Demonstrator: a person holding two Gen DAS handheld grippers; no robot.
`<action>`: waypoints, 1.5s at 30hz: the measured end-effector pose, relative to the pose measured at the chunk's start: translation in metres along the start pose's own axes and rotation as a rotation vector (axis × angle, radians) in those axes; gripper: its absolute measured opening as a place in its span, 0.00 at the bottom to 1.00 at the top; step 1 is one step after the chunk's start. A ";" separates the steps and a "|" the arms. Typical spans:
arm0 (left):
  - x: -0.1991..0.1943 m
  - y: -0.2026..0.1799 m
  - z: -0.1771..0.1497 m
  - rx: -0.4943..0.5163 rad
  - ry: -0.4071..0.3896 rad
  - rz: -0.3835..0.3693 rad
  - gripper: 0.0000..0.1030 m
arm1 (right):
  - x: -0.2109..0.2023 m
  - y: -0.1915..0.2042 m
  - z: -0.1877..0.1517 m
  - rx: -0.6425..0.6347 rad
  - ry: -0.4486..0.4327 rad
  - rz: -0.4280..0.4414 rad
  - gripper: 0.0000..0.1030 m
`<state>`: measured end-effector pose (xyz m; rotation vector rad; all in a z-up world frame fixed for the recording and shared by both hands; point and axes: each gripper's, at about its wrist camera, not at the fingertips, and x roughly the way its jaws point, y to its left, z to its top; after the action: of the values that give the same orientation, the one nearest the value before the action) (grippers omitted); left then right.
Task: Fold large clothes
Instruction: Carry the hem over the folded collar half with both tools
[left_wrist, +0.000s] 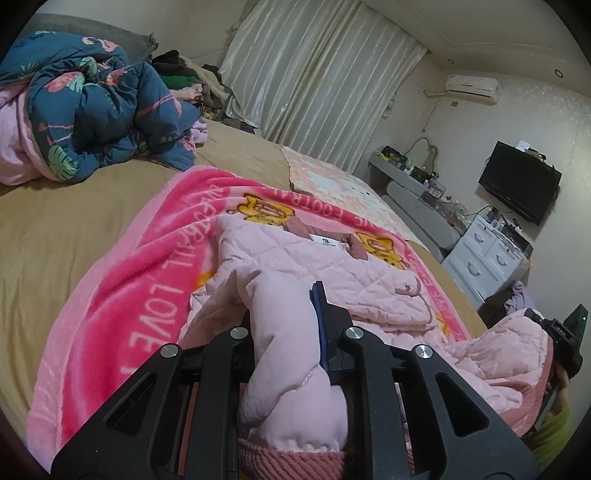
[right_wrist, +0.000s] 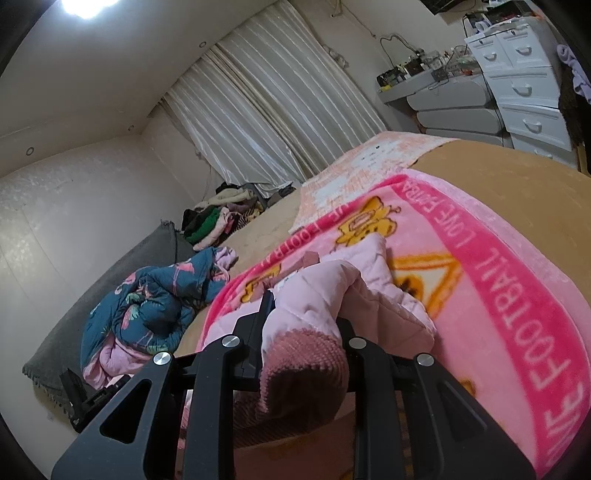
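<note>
Hand-held gripper left, angled down, clamping pink jacket, right likewise.

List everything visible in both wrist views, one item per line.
Quilted pink jacket: one, pale pink, lying on the fleece blanket, parts clamped in both grippers.
Fleece blanket: one, hot pink with yellow cartoons, spread on the bed.
Tan bed sheet: one, under the blanket.
Floral duvet: one, navy, bunched at the headboard end.
Clothes pile: mixed colours, far bed corner.
Curtain: cream.
Television: black, wall.
Drawer unit: white.
Left gripper: black, shut on jacket.
Right gripper: black, shut on jacket.
</note>
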<state>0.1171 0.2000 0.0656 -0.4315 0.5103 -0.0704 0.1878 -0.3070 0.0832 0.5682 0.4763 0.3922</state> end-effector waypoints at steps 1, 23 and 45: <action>0.002 0.000 0.001 0.001 -0.002 0.002 0.10 | 0.003 0.000 0.002 0.001 -0.004 0.000 0.20; 0.045 0.007 0.034 -0.013 -0.022 0.039 0.11 | 0.056 0.008 0.035 0.015 -0.050 -0.016 0.20; 0.108 0.003 0.064 0.049 0.023 0.081 0.11 | 0.134 -0.003 0.060 0.007 0.038 -0.127 0.23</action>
<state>0.2424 0.2083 0.0651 -0.3619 0.5470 -0.0100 0.3306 -0.2704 0.0834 0.5354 0.5472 0.2808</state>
